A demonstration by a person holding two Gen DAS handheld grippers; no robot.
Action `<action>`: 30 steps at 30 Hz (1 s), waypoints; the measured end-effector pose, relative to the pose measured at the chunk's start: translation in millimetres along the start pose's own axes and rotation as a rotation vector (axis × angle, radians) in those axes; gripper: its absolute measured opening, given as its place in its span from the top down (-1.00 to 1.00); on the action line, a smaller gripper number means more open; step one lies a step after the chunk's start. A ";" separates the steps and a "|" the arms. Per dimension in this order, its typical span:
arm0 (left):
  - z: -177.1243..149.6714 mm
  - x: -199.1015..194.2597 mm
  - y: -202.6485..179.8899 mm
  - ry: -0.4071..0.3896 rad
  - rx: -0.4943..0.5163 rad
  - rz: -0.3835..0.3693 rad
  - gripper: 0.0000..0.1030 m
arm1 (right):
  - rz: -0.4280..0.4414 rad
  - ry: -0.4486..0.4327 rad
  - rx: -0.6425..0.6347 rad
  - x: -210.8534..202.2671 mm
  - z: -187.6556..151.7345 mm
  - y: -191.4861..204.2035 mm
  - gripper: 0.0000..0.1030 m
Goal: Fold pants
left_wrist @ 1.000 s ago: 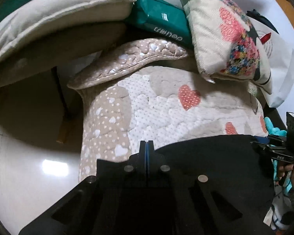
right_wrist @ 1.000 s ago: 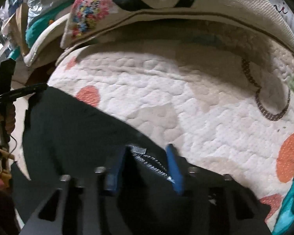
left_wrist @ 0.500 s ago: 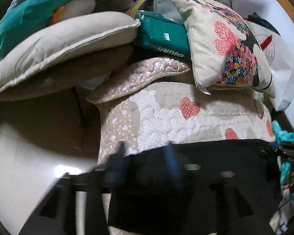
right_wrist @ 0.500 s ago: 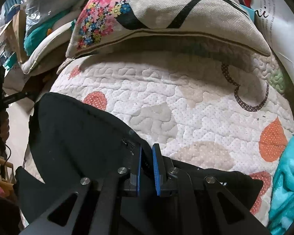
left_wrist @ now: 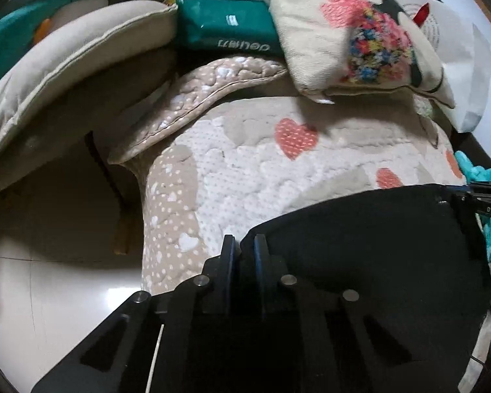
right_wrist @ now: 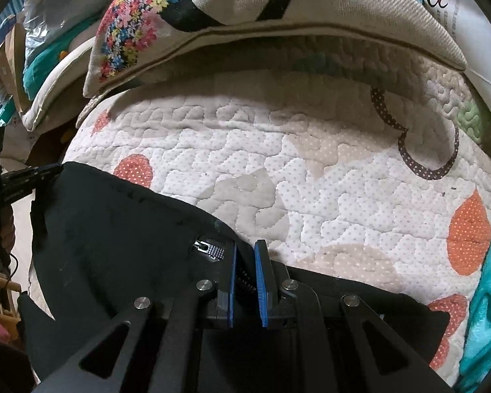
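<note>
Heart-print quilt [right_wrist: 311,177] under black pants [right_wrist: 121,229]; both tongs pinch edge.

We see a quilted pad [right_wrist: 311,177] dotted with hearts, its beige border [left_wrist: 167,209] dropping toward a glossy floor [left_wrist: 49,294]. Black pants [left_wrist: 376,245] lie spread on the pad's near edge. At its far side rests a floral cushion [right_wrist: 278,6]; a turquoise cloth [right_wrist: 487,294] touches the pad's right edge.
</note>
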State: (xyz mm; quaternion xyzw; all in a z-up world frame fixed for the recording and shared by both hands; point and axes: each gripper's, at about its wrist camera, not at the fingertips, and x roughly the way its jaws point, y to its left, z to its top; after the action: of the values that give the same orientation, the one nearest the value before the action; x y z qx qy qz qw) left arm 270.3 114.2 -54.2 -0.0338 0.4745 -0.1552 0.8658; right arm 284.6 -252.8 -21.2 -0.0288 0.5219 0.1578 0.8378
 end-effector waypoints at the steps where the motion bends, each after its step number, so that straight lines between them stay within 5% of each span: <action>1: -0.8 -4.0 -1.4 -0.006 -0.002 -0.002 0.79 | -0.001 -0.004 -0.002 -3.4 -0.7 1.3 0.79; 13: -29.1 -102.8 -26.5 -0.125 -0.052 -0.041 0.79 | -0.006 -0.062 -0.043 -80.6 -33.9 30.5 0.80; 19: -80.6 -163.3 -50.3 -0.161 -0.058 -0.049 0.79 | -0.005 -0.049 -0.077 -114.9 -83.2 50.4 0.80; 25: -138.1 -193.7 -78.0 -0.108 -0.043 -0.028 0.79 | -0.014 0.035 -0.132 -124.6 -152.2 69.9 0.80; 30: -190.0 -191.7 -100.7 0.011 -0.036 0.018 0.87 | -0.035 0.130 -0.140 -118.0 -208.1 74.4 0.92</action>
State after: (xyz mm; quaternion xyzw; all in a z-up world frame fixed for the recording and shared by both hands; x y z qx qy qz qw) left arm -7.8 93.0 18.1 -0.0441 0.4823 -0.1392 0.8637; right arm 34.8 -254.2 -2.7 -0.1067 0.5624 0.1770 0.8006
